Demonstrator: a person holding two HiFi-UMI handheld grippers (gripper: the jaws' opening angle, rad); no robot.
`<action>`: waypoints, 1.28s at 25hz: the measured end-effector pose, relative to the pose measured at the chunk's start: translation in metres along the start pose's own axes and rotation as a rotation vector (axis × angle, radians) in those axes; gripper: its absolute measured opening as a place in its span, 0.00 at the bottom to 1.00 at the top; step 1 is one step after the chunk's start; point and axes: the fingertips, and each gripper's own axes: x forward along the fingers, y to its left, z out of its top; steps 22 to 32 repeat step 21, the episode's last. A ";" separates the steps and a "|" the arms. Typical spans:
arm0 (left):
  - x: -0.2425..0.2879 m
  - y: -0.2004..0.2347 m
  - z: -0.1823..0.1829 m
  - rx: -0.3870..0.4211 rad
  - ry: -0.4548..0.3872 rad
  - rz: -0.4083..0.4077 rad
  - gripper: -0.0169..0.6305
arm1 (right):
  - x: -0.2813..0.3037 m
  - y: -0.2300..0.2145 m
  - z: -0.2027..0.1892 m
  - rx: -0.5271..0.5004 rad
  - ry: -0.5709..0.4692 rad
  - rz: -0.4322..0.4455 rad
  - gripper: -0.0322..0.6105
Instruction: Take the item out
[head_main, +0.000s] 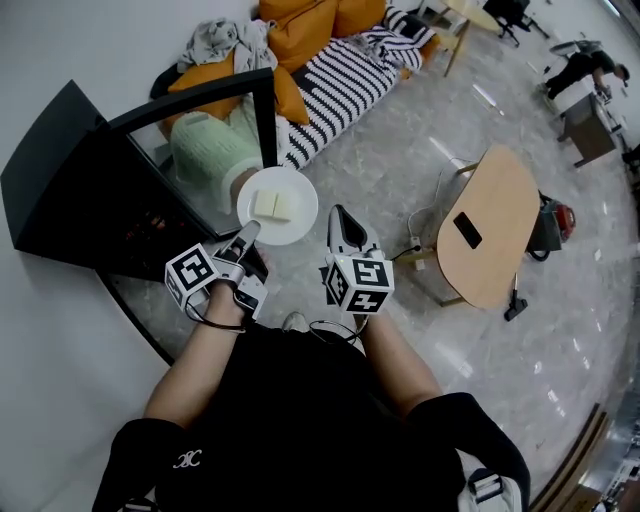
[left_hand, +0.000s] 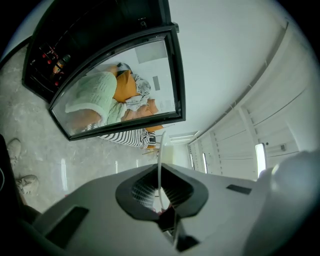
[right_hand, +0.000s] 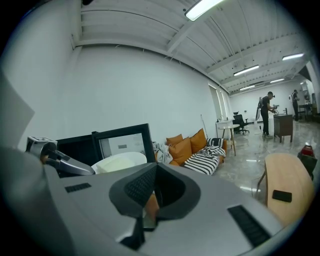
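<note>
Left gripper (head_main: 249, 231) clamped on rim of round white plate (head_main: 301, 224), right gripper (head_main: 341, 222) closed and empty; risk of pale square slices (head_main: 272, 205) sliding off under one-edge tilt

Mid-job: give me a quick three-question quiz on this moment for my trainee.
1. True or false: the left gripper is clamped on the rim of the white plate.
2. What lies on the plate? A) pale yellow pieces B) a red apple C) nothing
3. Fill in: the glass door of the black appliance stands ____.
Key: 1 true; 2 A; 3 open.
</note>
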 end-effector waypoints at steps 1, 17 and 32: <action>-0.002 0.002 0.002 -0.003 -0.002 0.002 0.05 | 0.001 0.003 0.000 -0.001 0.000 0.003 0.06; -0.010 0.010 -0.002 -0.021 -0.035 0.028 0.05 | 0.007 0.013 -0.004 -0.049 0.020 0.064 0.06; -0.015 0.008 0.004 -0.023 -0.038 0.023 0.05 | 0.013 0.024 0.002 -0.067 0.016 0.082 0.06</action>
